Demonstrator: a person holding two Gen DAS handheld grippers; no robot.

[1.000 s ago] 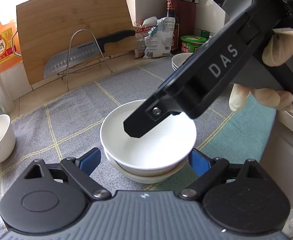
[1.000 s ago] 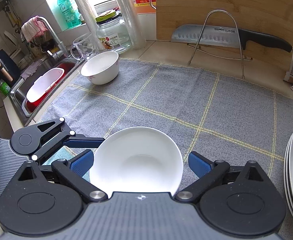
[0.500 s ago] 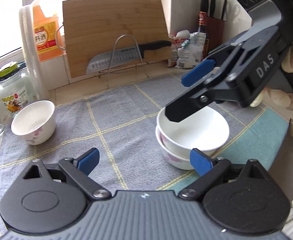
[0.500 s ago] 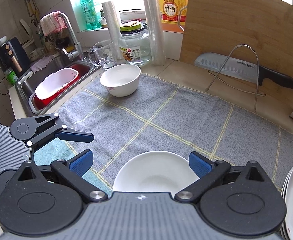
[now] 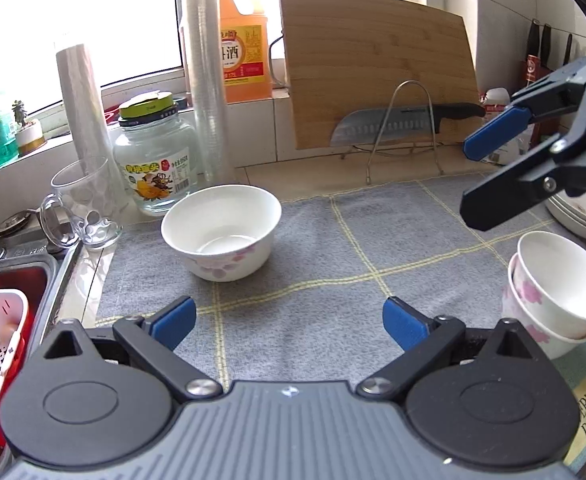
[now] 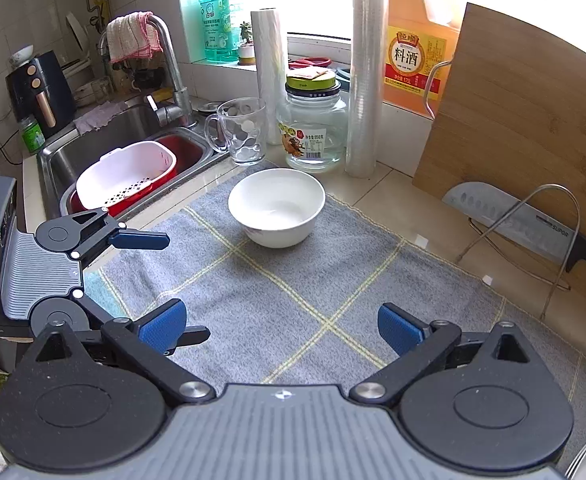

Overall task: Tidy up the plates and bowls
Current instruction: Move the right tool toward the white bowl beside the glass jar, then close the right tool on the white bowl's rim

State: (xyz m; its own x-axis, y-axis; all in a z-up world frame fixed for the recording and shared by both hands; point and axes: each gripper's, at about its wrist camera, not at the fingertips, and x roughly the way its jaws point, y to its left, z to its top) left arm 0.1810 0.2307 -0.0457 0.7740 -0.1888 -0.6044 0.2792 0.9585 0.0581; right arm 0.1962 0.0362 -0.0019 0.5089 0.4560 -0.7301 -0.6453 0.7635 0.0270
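A lone white bowl with pink flowers stands on the grey mat near the sink; it also shows in the right wrist view. Two like bowls, stacked, stand at the mat's right side. A stack of white plates lies behind them, partly hidden by the right gripper. My left gripper is open and empty, above the mat in front of the lone bowl. My right gripper is open and empty; in the left wrist view it hovers above the stacked bowls.
A grey checked mat covers the counter. A glass mug, a jar, plastic rolls and an orange bottle line the back. A cutting board and a cleaver on a wire rack stand behind. The sink with a colander is left.
Both grippers have drawn back from the stacked bowls, left standing on the mat. The left gripper has swung left, and the lone bowl is now ahead of it.
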